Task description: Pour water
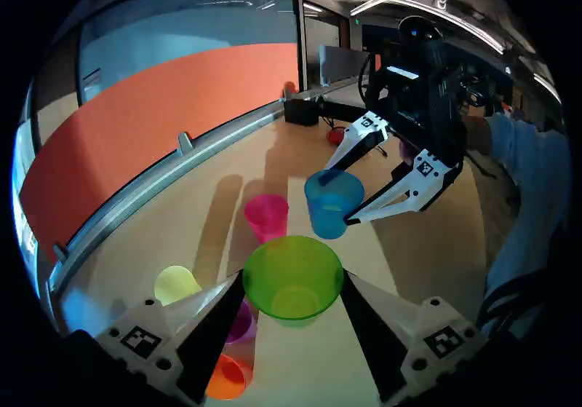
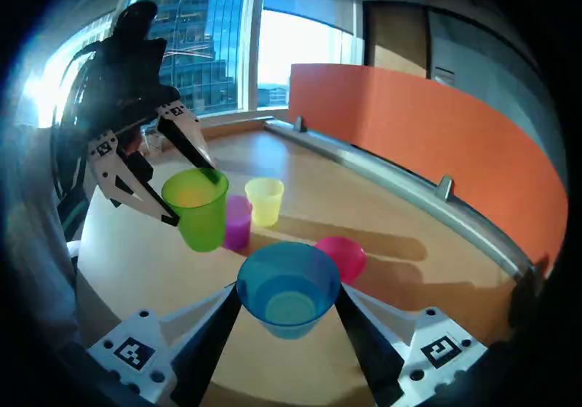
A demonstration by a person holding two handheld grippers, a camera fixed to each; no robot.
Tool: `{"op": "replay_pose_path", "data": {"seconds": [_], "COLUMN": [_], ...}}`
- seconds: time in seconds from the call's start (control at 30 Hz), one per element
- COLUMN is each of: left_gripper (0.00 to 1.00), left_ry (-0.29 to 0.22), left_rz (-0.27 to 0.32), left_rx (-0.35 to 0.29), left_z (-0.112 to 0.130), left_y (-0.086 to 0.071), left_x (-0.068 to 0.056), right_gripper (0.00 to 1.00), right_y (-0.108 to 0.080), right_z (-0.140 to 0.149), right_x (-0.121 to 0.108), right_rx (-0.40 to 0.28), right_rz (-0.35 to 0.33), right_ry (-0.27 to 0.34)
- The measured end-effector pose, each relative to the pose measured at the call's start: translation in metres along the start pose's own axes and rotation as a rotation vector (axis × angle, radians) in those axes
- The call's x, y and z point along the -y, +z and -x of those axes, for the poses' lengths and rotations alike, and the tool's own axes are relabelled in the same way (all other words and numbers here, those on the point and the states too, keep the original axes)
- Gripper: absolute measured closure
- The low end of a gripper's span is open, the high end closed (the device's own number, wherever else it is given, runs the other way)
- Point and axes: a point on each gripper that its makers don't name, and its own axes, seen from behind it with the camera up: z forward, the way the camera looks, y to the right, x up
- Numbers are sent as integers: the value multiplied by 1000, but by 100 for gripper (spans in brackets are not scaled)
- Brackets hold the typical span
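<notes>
- The left gripper (image 1: 291, 276) held the green cup (image 1: 292, 294), one finger pressed on each side of its wall just under the rim.
- In the left gripper view the green cup sat upright between the fingers with its mouth towards the camera.
- The right gripper (image 2: 288, 290) clamped the blue cup (image 2: 289, 303) the same way, a finger on each side, the cup upright.
- A paler disc showed at the bottom of the blue cup. Whether it was water could not be told.
- In the left gripper view the right gripper held the blue cup beyond the green one and a little to its right.
- A person's sleeve (image 1: 527, 188) showed behind the right gripper.
- In the right gripper view the left gripper carried the green cup at the far left, slightly tilted. It stood in front of the purple cup (image 2: 238, 221).
- The yellow cup (image 2: 265, 199) stood on the table (image 2: 407, 225) just beside the purple cup.
- The pink cup (image 2: 344, 255) stood nearer, just past the blue cup's rim.
- An orange cup (image 1: 227, 376) showed low in the left gripper view, under the left finger and next to the purple cup.
- An orange panel (image 2: 436, 137) ran along the table's far edge, with windows (image 2: 291, 50) at its end.
</notes>
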Motion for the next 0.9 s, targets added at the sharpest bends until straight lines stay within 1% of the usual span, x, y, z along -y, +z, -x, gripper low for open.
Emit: {"op": "replay_pose_path", "data": {"seconds": [0.27, 0.47, 0.67, 0.9], "left_gripper": [10, 10, 10, 10], "left_ry": [-32, -53, -69, -73], "left_rz": [-26, -48, -69, -85], "left_rx": [-101, -178, -254, -339], "left_z": [-20, -34, -46, -61], "left_y": [-16, -30, -48, -68], "left_x": [4, 10, 19, 23], "right_gripper": [9, 9, 9, 9], "right_y": [-7, -11, -15, -22], "right_z": [-26, -44, -64, -87], "right_x": [-2, -1, 0, 0], "right_rx": [-89, -148, -211, -278], "right_rz": [23, 37, 54, 69], "right_ry": [15, 15, 10, 11]}}
